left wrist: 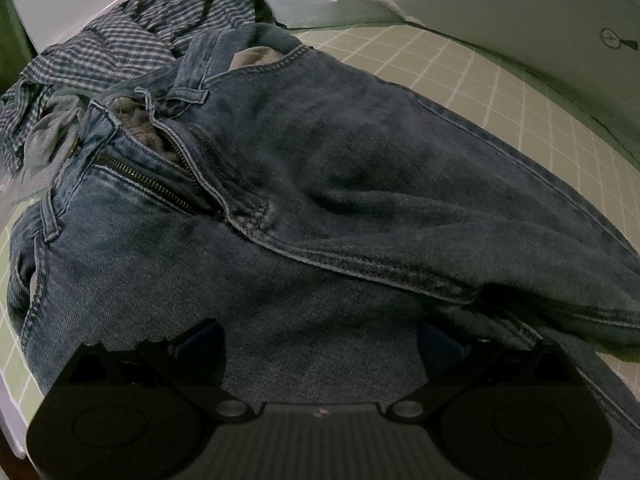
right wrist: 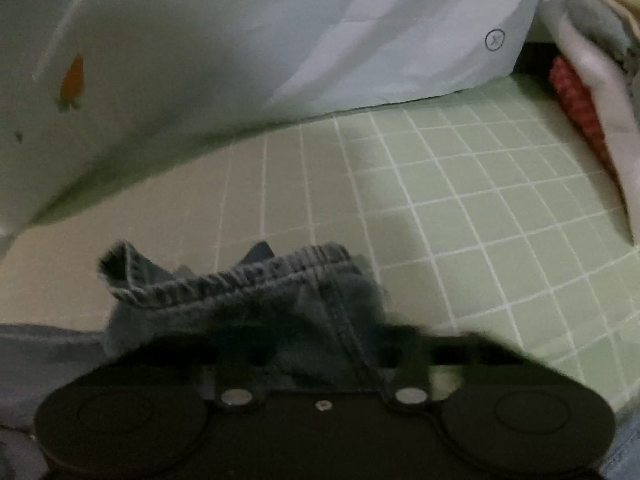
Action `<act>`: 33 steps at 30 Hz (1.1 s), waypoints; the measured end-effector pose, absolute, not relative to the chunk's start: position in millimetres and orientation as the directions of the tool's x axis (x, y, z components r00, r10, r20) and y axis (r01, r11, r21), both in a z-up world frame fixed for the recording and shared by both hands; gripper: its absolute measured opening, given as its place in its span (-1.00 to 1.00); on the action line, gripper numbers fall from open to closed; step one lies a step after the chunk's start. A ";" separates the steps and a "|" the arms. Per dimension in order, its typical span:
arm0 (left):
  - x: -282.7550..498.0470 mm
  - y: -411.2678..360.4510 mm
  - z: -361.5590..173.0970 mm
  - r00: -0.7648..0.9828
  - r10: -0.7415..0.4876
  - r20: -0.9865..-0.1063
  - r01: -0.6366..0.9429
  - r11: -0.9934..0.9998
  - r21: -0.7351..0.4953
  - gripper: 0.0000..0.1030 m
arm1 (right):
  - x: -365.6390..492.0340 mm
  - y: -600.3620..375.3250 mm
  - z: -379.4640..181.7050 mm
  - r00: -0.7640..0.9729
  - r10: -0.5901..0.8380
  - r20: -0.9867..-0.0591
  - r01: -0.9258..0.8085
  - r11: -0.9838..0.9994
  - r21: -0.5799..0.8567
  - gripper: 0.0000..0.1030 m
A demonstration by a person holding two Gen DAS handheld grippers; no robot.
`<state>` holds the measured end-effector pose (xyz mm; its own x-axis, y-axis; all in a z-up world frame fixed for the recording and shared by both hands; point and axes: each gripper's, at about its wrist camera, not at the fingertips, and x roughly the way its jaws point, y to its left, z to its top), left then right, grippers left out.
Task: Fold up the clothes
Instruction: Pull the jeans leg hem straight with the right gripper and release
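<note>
Jeans (left wrist: 320, 184) laid flat on bench (left wrist: 460, 80) for folding. Left gripper (left wrist: 320, 340) spread wide above denim. Right gripper (right wrist: 324, 344) seemingly wide too, leg hem (right wrist: 240, 276) between fingers; blurry.

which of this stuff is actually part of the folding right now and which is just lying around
In the job:
- jeans, fly unzipped, spread on the green grid mat
- jeans hem, bunched at the right gripper
- left gripper, fingers apart over the denim

Lying about:
- striped shirt, crumpled behind the jeans
- stacked cloths at the mat's edge
- white paper backdrop
</note>
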<state>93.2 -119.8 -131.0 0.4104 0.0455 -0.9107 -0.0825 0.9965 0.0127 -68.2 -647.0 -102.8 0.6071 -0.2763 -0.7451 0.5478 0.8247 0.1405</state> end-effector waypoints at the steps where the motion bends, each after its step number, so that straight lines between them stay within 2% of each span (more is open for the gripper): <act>1: 93.5 -119.9 -130.8 0.409 0.046 -0.912 -0.084 0.996 0.013 1.00 | -69.4 -652.4 -101.2 0.621 -0.266 -0.737 0.547 0.821 0.164 -0.99; 3: 93.9 -119.7 -130.7 0.406 0.046 -0.913 -0.085 0.996 0.012 1.00 | -76.9 -663.3 -88.9 0.663 -0.272 -0.697 0.550 0.810 0.206 -0.99; 8: 92.9 -119.2 -131.0 0.412 0.047 -0.910 -0.089 0.996 0.011 1.00 | -150.1 -703.0 -9.7 0.744 -0.514 -0.427 0.662 0.656 0.364 -0.99; 10: 91.7 -119.9 -131.3 0.420 0.052 -0.906 -0.100 0.995 0.011 1.00 | -173.3 -714.1 0.7 0.691 -0.608 -0.390 0.722 0.605 0.335 -0.99; 12: 90.4 -120.6 -131.5 0.428 0.058 -0.902 -0.111 0.994 0.011 1.00 | -169.6 -719.5 -13.9 0.628 -0.597 -0.499 0.756 0.622 0.207 -0.67; 13: 90.3 -120.9 -131.4 0.429 0.061 -0.901 -0.117 0.993 0.011 1.00 | -164.1 -719.2 -25.3 0.596 -0.571 -0.565 0.756 0.637 0.154 -0.15; 14: 90.5 -121.1 -131.2 0.428 0.063 -0.902 -0.122 0.993 0.012 1.00 | -158.7 -713.9 -37.7 0.580 -0.537 -0.612 0.742 0.658 0.126 0.08; 16: 90.9 -121.3 -130.7 0.426 0.066 -0.902 -0.129 0.992 0.012 1.00 | -146.5 -696.9 -59.4 0.590 -0.465 -0.660 0.688 0.717 0.110 0.13; 18: 91.2 -121.1 -130.3 0.424 0.067 -0.903 -0.131 0.991 0.012 1.00 | -129.9 -682.4 -80.7 0.591 -0.389 -0.706 0.638 0.762 0.115 0.27; 22: 92.4 -120.7 -130.3 0.420 0.066 -0.905 -0.130 0.991 0.012 1.00 | -94.2 -676.0 -113.5 0.607 -0.244 -0.756 0.570 0.797 0.200 0.42; 28: 92.1 -121.3 -131.2 0.422 0.067 -0.904 -0.133 0.991 0.011 1.00 | -55.2 -672.6 -127.2 0.600 -0.173 -0.781 0.491 0.851 0.188 0.45; 30: 92.0 -121.7 -131.5 0.424 0.068 -0.903 -0.135 0.991 0.011 1.00 | -46.7 -672.7 -127.7 0.598 -0.156 -0.786 0.464 0.867 0.181 0.40; 31: 92.0 -121.9 -131.6 0.424 0.068 -0.903 -0.136 0.991 0.011 1.00 | -44.7 -675.4 -126.9 0.601 -0.141 -0.787 0.450 0.873 0.187 0.08; 32: 92.0 -122.0 -131.6 0.425 0.069 -0.903 -0.137 0.991 0.011 1.00 | -43.6 -677.4 -125.7 0.607 -0.120 -0.786 0.432 0.880 0.199 -0.48; 33: 92.0 -122.1 -131.6 0.425 0.069 -0.903 -0.138 0.990 0.011 1.00 | -42.0 -678.4 -124.0 0.613 -0.101 -0.784 0.416 0.885 0.210 -0.67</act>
